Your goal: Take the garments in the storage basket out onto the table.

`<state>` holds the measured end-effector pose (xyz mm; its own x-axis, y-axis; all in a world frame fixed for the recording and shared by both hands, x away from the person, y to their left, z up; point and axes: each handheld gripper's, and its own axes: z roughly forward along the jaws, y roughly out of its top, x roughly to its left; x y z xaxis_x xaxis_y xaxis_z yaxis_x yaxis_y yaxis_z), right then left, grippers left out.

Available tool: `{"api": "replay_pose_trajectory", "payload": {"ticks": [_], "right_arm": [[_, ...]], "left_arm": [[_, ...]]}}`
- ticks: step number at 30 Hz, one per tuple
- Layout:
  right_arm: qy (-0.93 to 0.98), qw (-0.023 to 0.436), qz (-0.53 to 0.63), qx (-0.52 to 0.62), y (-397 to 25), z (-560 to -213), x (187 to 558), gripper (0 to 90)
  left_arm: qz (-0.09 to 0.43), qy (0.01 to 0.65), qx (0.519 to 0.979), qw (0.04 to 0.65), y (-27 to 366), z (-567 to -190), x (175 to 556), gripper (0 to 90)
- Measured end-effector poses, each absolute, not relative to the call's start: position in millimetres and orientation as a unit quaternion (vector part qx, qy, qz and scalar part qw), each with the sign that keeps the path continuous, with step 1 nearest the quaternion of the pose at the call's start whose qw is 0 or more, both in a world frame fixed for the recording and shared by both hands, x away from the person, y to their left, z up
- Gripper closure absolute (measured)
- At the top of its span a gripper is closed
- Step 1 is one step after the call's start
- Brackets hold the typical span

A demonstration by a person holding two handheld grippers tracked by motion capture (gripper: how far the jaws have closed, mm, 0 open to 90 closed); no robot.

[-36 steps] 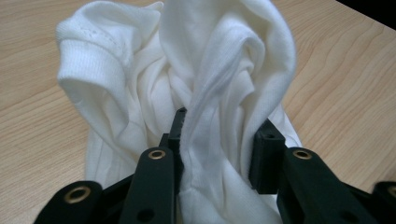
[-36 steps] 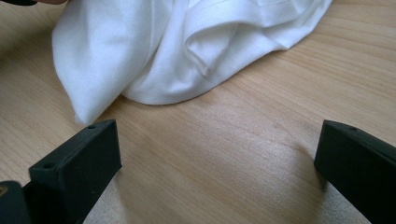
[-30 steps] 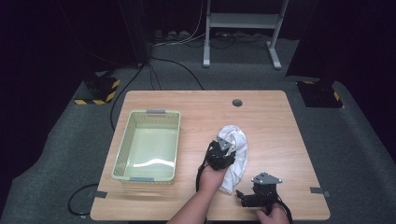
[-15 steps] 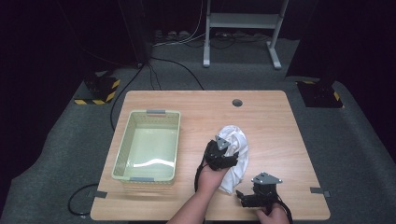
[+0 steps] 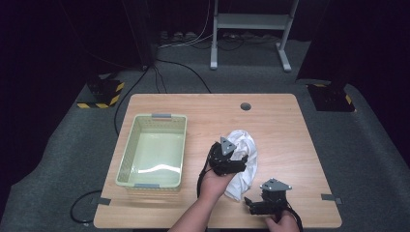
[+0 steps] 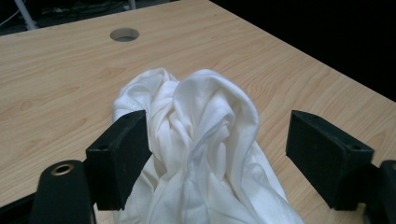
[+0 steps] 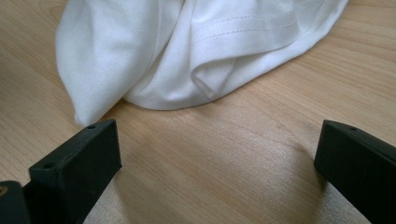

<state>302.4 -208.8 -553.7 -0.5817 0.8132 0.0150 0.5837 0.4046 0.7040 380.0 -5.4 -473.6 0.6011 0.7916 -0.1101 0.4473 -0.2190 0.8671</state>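
Observation:
A crumpled white cloth (image 5: 244,159) lies on the wooden table, right of centre. My left gripper (image 5: 227,157) hovers over it, held by a hand. In the left gripper view the cloth (image 6: 201,140) bunches up between the open jaws, and the left jaw touches its folds. My right gripper (image 5: 258,203) rests low near the table's front edge, just right of the cloth's lower end. In the right gripper view its jaws stand wide open over bare wood, with the cloth's hemmed edge (image 7: 205,51) a short way ahead.
A pale green plastic basket (image 5: 153,151) stands empty on the left half of the table (image 5: 290,125). A round cable hole (image 5: 245,106) sits near the far edge. Dark floor, cables and a metal stand lie beyond the table.
My left gripper has shifted slightly along the cloth toward the front of the table. The right gripper has stayed in place.

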Motion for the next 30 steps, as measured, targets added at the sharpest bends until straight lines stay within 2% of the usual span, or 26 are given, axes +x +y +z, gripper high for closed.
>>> {"api": "replay_pose_trajectory", "payload": {"ticks": [16, 23, 30], "right_arm": [[0.82, 0.166, 0.344, 0.427, -209.4, -553.5, 302.6, 0.0], [0.821, 0.167, 0.342, 0.426, -209.0, -553.6, 302.5, 0.0], [0.821, 0.167, 0.342, 0.426, -208.9, -553.6, 302.5, 0.0]], "left_arm": [[0.205, 0.37, 0.76, 0.493, -1.5, -441.0, 373.5, 7.6], [0.193, 0.354, 0.763, 0.505, 1.6, -435.0, 370.0, 0.6], [0.191, 0.354, 0.763, 0.505, 8.3, -437.1, 366.6, 0.8]]}}
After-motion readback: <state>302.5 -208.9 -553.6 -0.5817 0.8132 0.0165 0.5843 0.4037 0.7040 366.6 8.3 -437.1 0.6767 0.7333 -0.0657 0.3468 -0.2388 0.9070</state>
